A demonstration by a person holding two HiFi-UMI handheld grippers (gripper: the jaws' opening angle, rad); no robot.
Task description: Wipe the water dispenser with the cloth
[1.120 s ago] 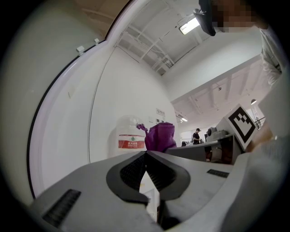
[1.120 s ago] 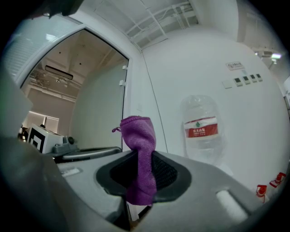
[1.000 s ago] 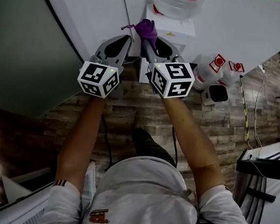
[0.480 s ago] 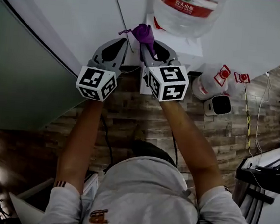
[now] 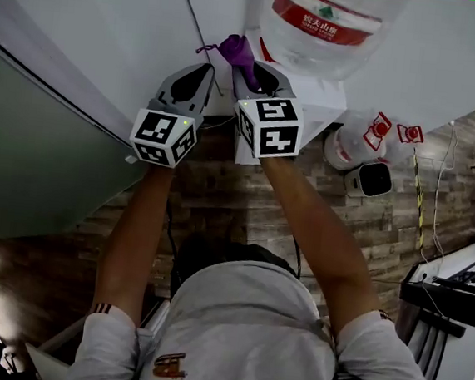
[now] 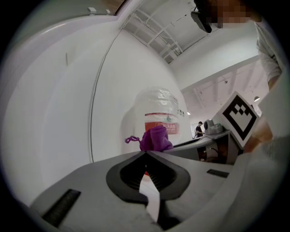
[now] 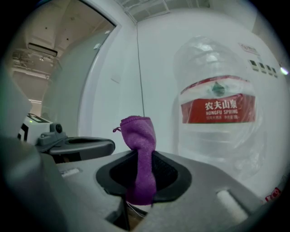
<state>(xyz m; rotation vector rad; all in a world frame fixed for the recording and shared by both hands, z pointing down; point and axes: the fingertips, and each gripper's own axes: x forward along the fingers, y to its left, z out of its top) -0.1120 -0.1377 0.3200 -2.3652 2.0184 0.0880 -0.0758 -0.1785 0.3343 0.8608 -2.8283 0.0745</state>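
Note:
The white water dispenser (image 5: 317, 97) stands against the wall with a clear bottle (image 5: 324, 26) with a red label on top; the bottle (image 7: 217, 122) fills the right of the right gripper view. My right gripper (image 5: 247, 71) is shut on a purple cloth (image 5: 237, 50), whose bunched end sticks out past the jaws (image 7: 139, 149) near the bottle's left side. My left gripper (image 5: 200, 74) hangs just left of it, jaws shut with nothing between them (image 6: 146, 156). The cloth (image 6: 155, 138) and bottle (image 6: 158, 115) show ahead of it.
A white wall (image 5: 127, 32) with a vertical seam runs behind both grippers. A spare bottle (image 5: 358, 138) with a red cap and a small white appliance (image 5: 365, 179) lie on the wood floor right of the dispenser. A cable (image 5: 418, 194) trails further right.
Both grippers have risen along the dispenser toward the bottle, the right one carrying the cloth; the bottle now looms larger in the head view.

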